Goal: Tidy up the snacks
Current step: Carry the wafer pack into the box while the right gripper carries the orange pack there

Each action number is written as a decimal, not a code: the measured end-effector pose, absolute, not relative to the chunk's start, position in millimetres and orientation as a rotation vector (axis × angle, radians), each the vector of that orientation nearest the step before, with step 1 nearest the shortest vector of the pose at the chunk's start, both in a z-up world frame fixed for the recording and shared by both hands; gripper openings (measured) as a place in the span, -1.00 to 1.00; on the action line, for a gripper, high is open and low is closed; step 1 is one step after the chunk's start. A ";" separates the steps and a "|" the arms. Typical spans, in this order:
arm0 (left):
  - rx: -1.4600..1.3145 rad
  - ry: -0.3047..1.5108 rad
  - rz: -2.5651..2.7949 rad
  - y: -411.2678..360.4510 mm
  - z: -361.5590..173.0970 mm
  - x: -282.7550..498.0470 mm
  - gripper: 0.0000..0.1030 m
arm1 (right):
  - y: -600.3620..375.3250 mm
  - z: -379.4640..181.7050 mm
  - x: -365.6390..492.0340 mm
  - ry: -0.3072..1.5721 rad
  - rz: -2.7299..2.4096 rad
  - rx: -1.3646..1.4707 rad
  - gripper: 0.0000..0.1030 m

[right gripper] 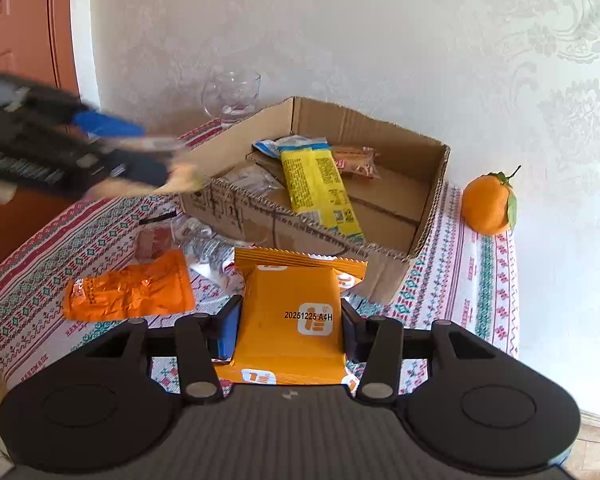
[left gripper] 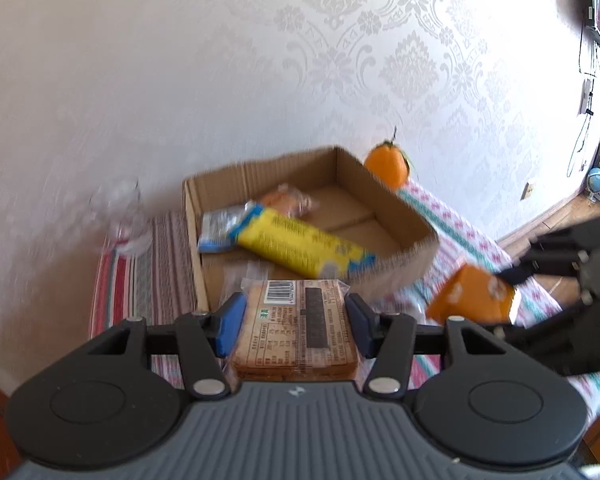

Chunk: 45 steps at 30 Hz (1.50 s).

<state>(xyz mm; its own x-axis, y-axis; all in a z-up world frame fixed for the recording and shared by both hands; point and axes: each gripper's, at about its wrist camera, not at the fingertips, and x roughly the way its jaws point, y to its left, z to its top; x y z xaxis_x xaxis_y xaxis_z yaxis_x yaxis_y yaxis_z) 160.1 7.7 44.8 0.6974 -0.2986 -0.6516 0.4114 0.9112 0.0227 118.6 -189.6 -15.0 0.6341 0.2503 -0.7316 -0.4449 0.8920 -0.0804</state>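
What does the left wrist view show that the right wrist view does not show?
Only the left wrist view shows the barcode label on the brown snack held in the left gripper.

Only the right wrist view shows the crumpled orange wrapper on the tablecloth and the date code on the orange pack held in the right gripper.

Both show the cardboard box, the yellow pack, the glass and the orange.

Both units are built alike. Left gripper (left gripper: 294, 326): grey ribbed housing, two black round side discs, black linkage arms pinned with silver rivets, blue finger pads (left gripper: 230, 326). Right gripper (right gripper: 288, 334): same layout, small white logo stamped on the ribbed housing.
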 end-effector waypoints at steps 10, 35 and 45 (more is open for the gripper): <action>0.116 0.689 -0.374 -10.5 38.7 245.0 0.05 | -197.1 -11.8 127.6 0.768 0.386 -0.266 0.04; 0.048 0.653 -0.256 23.6 27.9 147.8 0.86 | -197.0 7.5 161.0 0.732 0.341 -0.215 0.04; 0.072 0.656 -0.229 38.9 29.6 115.0 0.86 | -183.1 3.3 230.4 0.754 0.266 -0.212 0.04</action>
<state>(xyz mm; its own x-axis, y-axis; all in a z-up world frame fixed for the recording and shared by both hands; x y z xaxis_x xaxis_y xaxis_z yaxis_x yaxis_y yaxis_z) 115.0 38.9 29.6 0.7683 -0.1886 -0.6117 0.2339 0.9722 -0.0059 230.4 -183.1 3.3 0.6983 0.1614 -0.6974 -0.3120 0.9455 -0.0936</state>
